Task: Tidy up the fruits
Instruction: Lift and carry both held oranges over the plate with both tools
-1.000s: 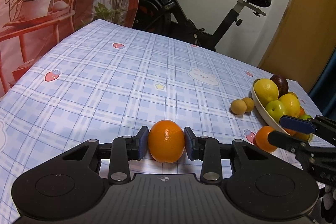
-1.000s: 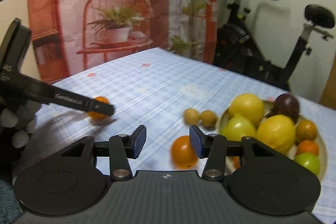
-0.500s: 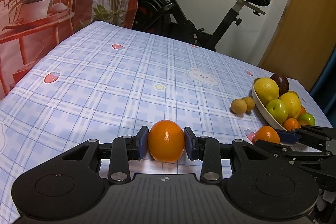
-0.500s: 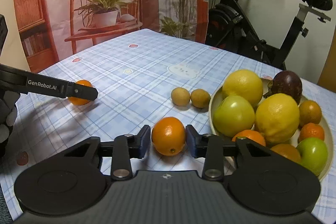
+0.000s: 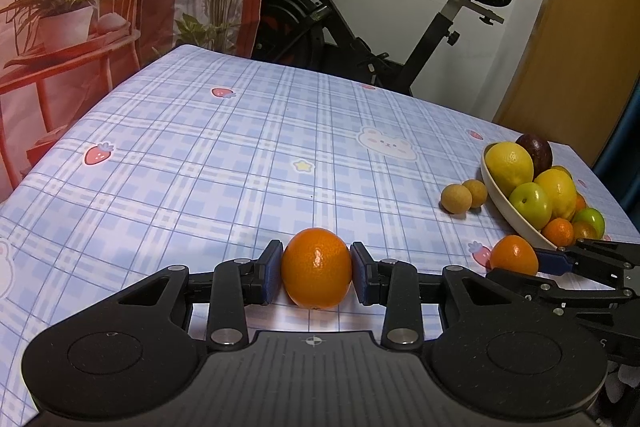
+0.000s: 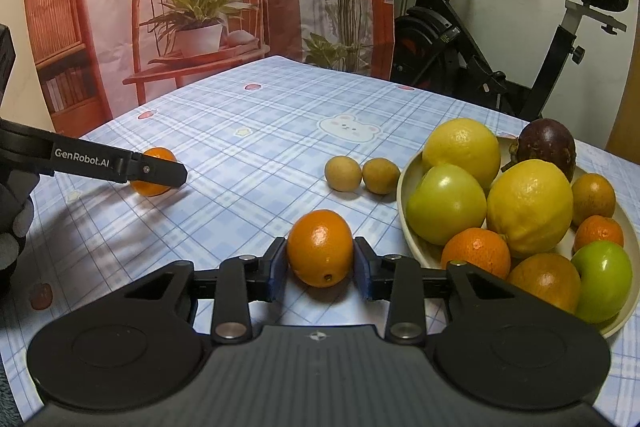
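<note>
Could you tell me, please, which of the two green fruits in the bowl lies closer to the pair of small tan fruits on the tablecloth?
The larger yellow-green round fruit at the cream bowl's left rim, beside the small tan fruits; the brighter green fruit lies at the bowl's near right edge.

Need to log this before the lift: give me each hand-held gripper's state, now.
Left hand-held gripper: closed on an orange on the table.
Right hand-held gripper: closed on another orange beside the bowl.

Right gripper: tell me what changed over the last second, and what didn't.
The right gripper moved up to the loose orange beside the bowl and closed on it. The left gripper kept its grip on the other orange; the bowl's fruit stayed put.
</note>
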